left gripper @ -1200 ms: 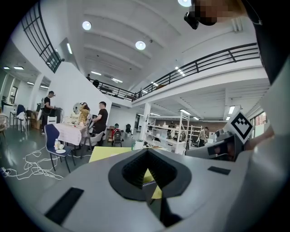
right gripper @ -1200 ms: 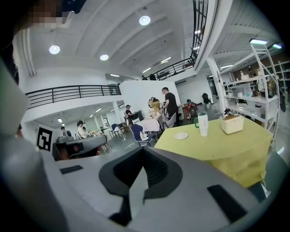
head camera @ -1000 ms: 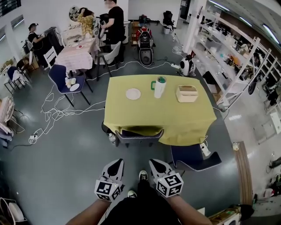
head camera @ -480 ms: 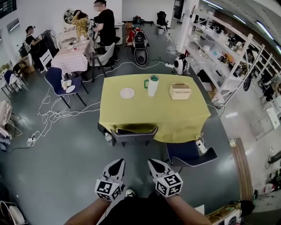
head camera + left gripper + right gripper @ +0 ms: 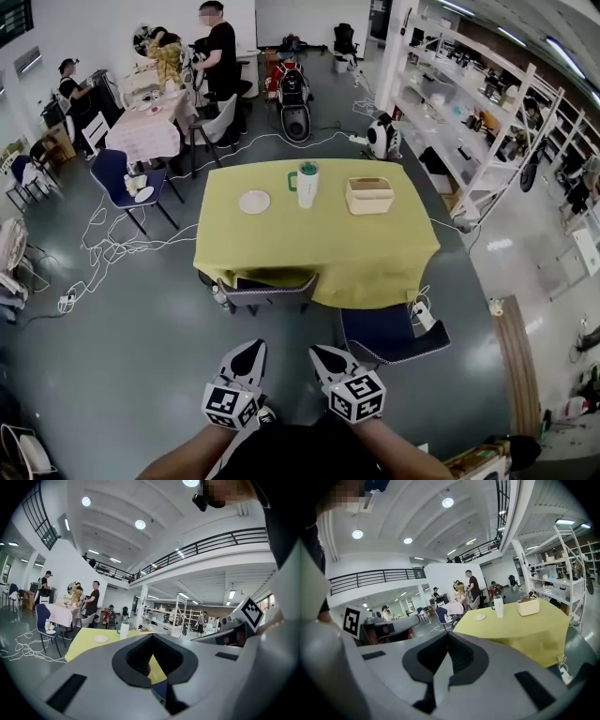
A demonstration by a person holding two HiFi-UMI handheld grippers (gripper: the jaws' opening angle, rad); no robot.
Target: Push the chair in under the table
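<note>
Our left tongs (image 5: 247, 352) and right tongs (image 5: 323, 356) are both shut & empty, prob. since a push needs no grip. The navy-blue padded chair (image 5: 392, 334) stands pulled out at the near right edge of the yellow-clothed counter (image 5: 319, 246), well apart from the tongs.

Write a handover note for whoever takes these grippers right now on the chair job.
Left gripper: shut, empty.
Right gripper: shut, empty.
Both held low, short of the chairs.
Yellow table: grey-backed chair tucked under its near edge; blue chair stands out at its near right corner.
Done: no chair touched yet.
Left: reach the blue chair, likely the one meant, and push it under.
</note>
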